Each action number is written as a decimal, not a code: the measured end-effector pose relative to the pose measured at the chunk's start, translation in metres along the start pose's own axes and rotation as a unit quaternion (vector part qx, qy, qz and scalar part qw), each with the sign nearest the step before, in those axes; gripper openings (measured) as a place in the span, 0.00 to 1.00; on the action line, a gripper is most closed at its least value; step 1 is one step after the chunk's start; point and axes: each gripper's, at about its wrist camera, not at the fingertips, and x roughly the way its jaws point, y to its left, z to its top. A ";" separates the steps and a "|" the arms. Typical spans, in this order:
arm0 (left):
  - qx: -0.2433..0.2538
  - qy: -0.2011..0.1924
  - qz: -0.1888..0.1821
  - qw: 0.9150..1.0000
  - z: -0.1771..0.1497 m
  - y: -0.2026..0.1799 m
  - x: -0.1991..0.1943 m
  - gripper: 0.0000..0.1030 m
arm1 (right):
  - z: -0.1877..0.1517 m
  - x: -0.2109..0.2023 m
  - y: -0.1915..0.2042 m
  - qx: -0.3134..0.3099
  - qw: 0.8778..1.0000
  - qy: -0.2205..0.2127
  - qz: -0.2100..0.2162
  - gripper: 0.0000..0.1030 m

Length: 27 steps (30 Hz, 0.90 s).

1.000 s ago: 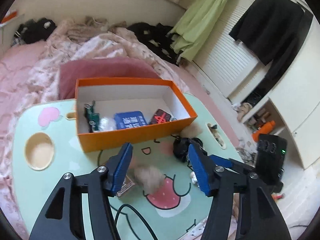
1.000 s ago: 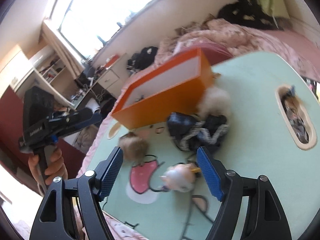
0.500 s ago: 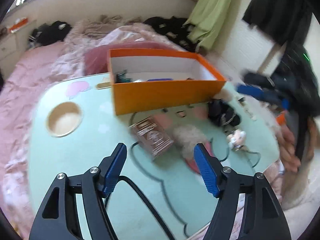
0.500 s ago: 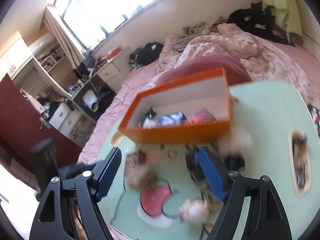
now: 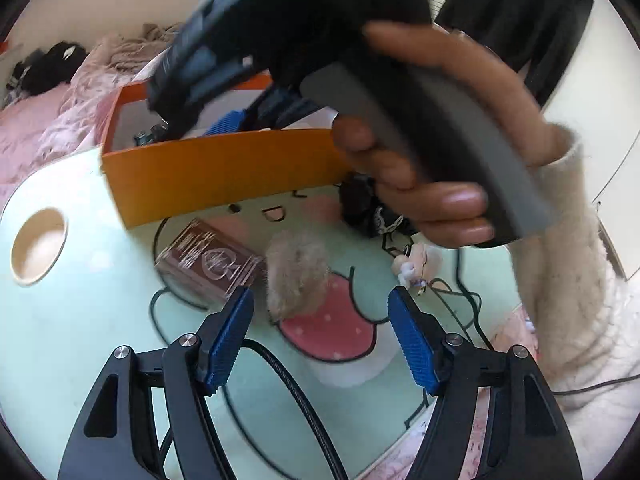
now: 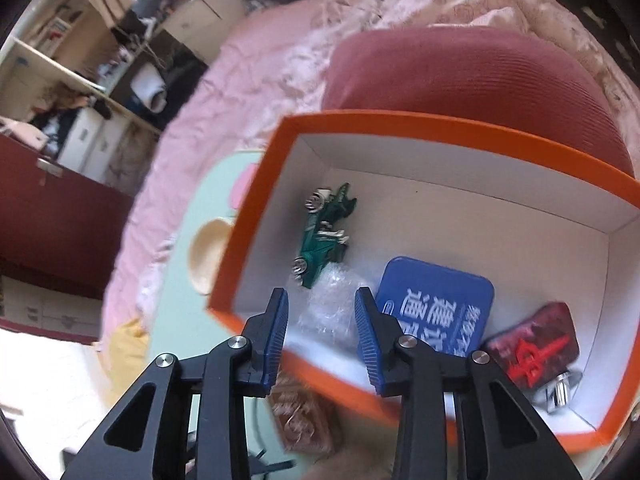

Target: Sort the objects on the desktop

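An orange box (image 6: 452,130) (image 5: 216,176) stands on the mint table (image 5: 72,320). In it lie a green toy car (image 6: 324,232), a clear plastic wrap (image 6: 328,304), a blue tin (image 6: 436,308) and a dark red tin (image 6: 532,352). My right gripper (image 6: 321,328) hovers over the box's near wall, jaws narrowed but apart and empty, the wrap showing between them. In the left wrist view the right gripper's body (image 5: 280,28) reaches into the box. My left gripper (image 5: 320,340) is open and empty above the table, short of a beige fur ball (image 5: 298,276) and a brown box (image 5: 208,262).
A black scrunchie (image 5: 360,208) and a small doll charm (image 5: 416,264) lie right of the fur ball. A black cable (image 5: 288,392) runs under the left gripper. A round cup recess (image 5: 38,244) sits at the table's left. A pink bed and red cushion (image 6: 460,76) lie behind.
The right gripper moved forward over the box and its jaws narrowed. Its body and hand now fill the top of the left wrist view. The left gripper drew back slightly.
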 end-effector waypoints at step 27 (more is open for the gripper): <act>0.066 0.041 0.851 0.520 -0.008 0.124 -0.154 0.68 | -0.153 -0.083 -0.043 -0.016 0.986 -0.155 -0.049 0.27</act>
